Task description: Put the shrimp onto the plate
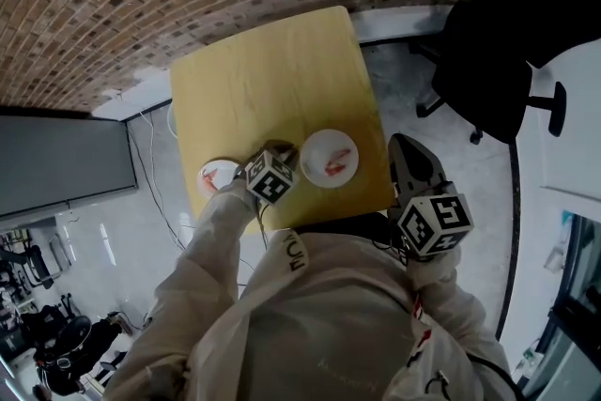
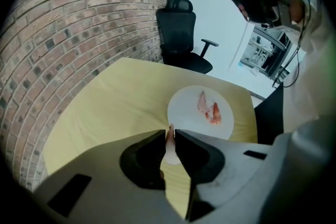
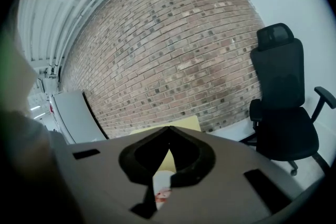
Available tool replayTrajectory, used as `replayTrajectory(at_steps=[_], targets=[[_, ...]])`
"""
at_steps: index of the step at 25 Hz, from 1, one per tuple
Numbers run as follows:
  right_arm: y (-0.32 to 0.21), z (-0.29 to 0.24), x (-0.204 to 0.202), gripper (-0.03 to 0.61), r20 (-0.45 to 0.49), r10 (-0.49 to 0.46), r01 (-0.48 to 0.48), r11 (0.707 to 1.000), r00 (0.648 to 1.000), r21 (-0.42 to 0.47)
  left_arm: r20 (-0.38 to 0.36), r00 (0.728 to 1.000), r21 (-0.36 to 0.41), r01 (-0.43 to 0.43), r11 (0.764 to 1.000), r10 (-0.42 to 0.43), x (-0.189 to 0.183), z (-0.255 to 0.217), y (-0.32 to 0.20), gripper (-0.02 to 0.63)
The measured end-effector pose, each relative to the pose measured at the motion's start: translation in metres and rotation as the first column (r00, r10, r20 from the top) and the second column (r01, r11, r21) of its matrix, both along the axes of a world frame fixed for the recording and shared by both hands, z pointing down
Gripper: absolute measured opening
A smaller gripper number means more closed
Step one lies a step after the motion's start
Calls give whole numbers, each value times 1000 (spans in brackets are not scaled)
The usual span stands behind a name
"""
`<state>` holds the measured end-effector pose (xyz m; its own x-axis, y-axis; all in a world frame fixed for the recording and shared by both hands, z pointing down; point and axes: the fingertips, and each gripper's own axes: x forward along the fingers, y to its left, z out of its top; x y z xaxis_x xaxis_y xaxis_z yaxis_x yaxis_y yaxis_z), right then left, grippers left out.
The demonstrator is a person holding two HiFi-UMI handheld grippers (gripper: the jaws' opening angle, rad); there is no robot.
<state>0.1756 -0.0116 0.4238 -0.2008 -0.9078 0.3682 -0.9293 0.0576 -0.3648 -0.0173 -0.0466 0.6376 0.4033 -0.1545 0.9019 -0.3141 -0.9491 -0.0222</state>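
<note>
Now left gripper (image 2: 168,132) clamped on shrimp (image 2: 169,145), just short of plate (image 2: 184,107), two more shrimp (image 2: 210,109) on plate, right gripper (image 3: 168,128) jaws together, empty, beside table (image 1: 282,80)

A square table (image 1: 272,80) with a pale yellow top carries two round white plates, both in the half nearer the person. The left plate (image 1: 226,167) lies at the near left corner, and the right plate (image 1: 316,149) lies apart from it, toward the right edge.
</note>
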Motion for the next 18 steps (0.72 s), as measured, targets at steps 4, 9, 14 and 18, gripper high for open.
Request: replayTrajectory(at_steps=[4, 9, 14, 18], targets=[[10, 0, 19, 23, -2, 25, -25, 1000, 1000, -7, -4, 1000, -1, -26, 1000, 26, 21, 0, 3, 61], [22, 4, 45, 23, -7, 61, -62, 998, 998, -17, -13, 999, 9, -51, 999, 51, 50, 5, 4, 61], [37, 7, 70, 23, -9, 98, -98, 995, 995, -28, -19, 998, 4, -60, 998, 60, 74, 12, 7, 61], [44, 10, 87, 23, -9, 119, -119, 992, 993, -36, -23, 999, 4, -49, 999, 49, 88, 17, 6, 61]])
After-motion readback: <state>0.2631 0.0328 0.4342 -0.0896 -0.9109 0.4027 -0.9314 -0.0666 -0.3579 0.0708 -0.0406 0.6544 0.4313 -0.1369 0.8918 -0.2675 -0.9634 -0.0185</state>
